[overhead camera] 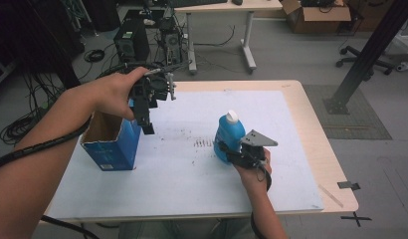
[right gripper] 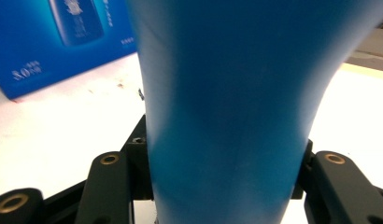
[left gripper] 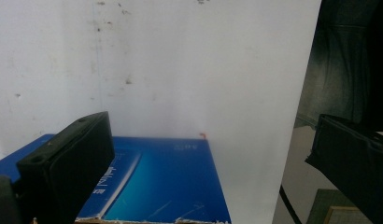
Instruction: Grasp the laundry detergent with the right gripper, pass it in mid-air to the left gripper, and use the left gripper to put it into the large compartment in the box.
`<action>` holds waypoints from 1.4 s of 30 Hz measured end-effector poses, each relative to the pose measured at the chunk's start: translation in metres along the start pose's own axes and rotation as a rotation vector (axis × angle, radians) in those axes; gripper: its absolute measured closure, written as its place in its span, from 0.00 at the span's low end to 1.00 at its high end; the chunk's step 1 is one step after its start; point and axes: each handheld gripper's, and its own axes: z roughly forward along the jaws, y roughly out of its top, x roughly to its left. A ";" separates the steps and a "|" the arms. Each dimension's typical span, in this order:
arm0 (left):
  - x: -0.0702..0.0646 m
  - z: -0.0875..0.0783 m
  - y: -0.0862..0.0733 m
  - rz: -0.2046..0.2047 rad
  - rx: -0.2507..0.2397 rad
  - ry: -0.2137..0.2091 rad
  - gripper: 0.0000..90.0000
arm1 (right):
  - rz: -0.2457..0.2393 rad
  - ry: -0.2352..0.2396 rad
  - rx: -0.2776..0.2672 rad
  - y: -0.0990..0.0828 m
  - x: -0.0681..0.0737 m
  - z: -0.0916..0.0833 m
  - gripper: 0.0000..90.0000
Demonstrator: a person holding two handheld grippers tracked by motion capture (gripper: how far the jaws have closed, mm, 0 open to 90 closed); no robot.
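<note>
the right gripper (overhead camera: 227, 152) clamps the blue bottle (overhead camera: 228, 134) low, keeping it upright for carrying. the left gripper (overhead camera: 148, 128), jaws wide and empty, hovers over the open box (overhead camera: 111, 144) beside it.

A lab: computer towers (overhead camera: 132, 42), tangled cables (overhead camera: 23, 122), cardboard box (overhead camera: 316, 15), office chair (overhead camera: 363, 62).

High view looks forward and down over the whole counter (overhead camera: 291, 99). Left gripper view hangs above the blue box (left gripper: 171, 177); right gripper view sits jammed against the blue bottle (right gripper: 227, 93), box behind.
</note>
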 end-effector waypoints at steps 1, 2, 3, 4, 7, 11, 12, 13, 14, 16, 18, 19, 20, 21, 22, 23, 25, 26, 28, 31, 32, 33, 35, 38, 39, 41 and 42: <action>0.000 0.000 0.000 0.001 -0.002 -0.001 0.00 | 0.000 0.000 0.000 0.000 0.000 0.000 0.51; 0.000 -0.001 0.000 0.002 -0.001 -0.002 0.00 | -0.002 0.009 0.002 0.003 -0.001 -0.002 0.51; -0.001 -0.003 0.000 0.001 -0.003 0.001 0.00 | -0.009 0.025 0.000 0.008 -0.002 -0.005 0.52; -0.001 -0.003 0.000 0.001 -0.003 0.001 0.00 | -0.009 0.025 0.000 0.008 -0.002 -0.005 0.52; -0.001 -0.005 0.000 0.002 -0.005 0.005 0.00 | -0.028 0.077 -0.003 0.021 -0.006 -0.015 0.52; -0.003 -0.008 0.003 0.010 -0.008 0.004 0.00 | -0.042 0.139 -0.006 0.035 -0.010 -0.025 0.52; -0.004 -0.009 0.005 0.016 -0.006 0.003 0.00 | -0.051 0.154 -0.006 0.038 -0.010 -0.027 0.52; -0.004 -0.010 0.006 0.019 -0.008 0.002 0.00 | -0.061 0.167 -0.004 0.042 -0.011 -0.030 0.52; -0.004 -0.010 0.006 0.019 -0.008 0.002 0.00 | -0.061 0.167 -0.004 0.042 -0.011 -0.030 0.52; -0.005 -0.012 0.008 0.024 -0.008 0.000 0.00 | -0.079 0.203 0.001 0.049 -0.012 -0.034 0.52; -0.006 -0.013 0.010 0.030 -0.008 -0.001 0.00 | -0.096 0.230 0.003 0.055 -0.012 -0.038 0.52; -0.008 -0.014 0.011 0.032 -0.008 0.000 0.00 | -0.126 0.257 0.012 0.063 -0.012 -0.042 0.52; -0.008 -0.014 0.011 0.032 -0.008 0.000 0.00 | -0.126 0.257 0.012 0.063 -0.012 -0.042 0.52; -0.009 -0.016 0.013 0.038 -0.007 0.001 0.00 | -0.152 0.280 0.025 0.068 -0.012 -0.046 0.52; -0.009 -0.016 0.013 0.038 -0.007 0.001 0.00 | -0.152 0.280 0.025 0.068 -0.012 -0.046 0.52; -0.011 -0.017 0.014 0.043 -0.009 0.001 0.00 | -0.177 0.303 0.034 0.073 -0.010 -0.049 0.52; -0.013 -0.018 0.016 0.048 -0.011 -0.002 0.00 | -0.197 0.328 0.041 0.076 -0.009 -0.052 0.52; -0.013 -0.018 0.017 0.051 -0.010 -0.004 0.00 | -0.203 0.343 0.044 0.078 -0.009 -0.054 0.52; -0.015 -0.018 0.019 0.058 -0.003 -0.003 0.00 | -0.209 0.374 0.039 0.079 -0.009 -0.056 0.52; -0.017 -0.019 0.022 0.064 -0.001 -0.004 0.00 | -0.226 0.421 0.033 0.082 -0.007 -0.059 0.52; -0.019 -0.020 0.025 0.074 -0.001 -0.007 0.00 | -0.233 0.435 0.033 0.082 -0.006 -0.059 0.52; -0.019 -0.020 0.025 0.074 -0.001 -0.007 0.00 | -0.233 0.435 0.033 0.082 -0.006 -0.059 0.52; -0.022 -0.022 0.031 0.091 -0.003 -0.007 0.00 | -0.256 0.474 0.029 0.084 -0.003 -0.059 0.51; -0.025 -0.023 0.034 0.101 -0.004 -0.008 0.00 | -0.270 0.506 0.029 0.085 -0.001 -0.058 0.51; -0.028 -0.024 0.038 0.114 -0.004 -0.009 0.00 | -0.282 0.534 0.035 0.085 0.002 -0.056 0.51; -0.029 -0.024 0.039 0.117 -0.002 -0.010 0.00 | -0.290 0.545 0.038 0.085 0.003 -0.055 0.52; -0.032 -0.024 0.042 0.124 0.004 -0.009 0.00 | -0.300 0.569 0.046 0.084 0.005 -0.053 0.51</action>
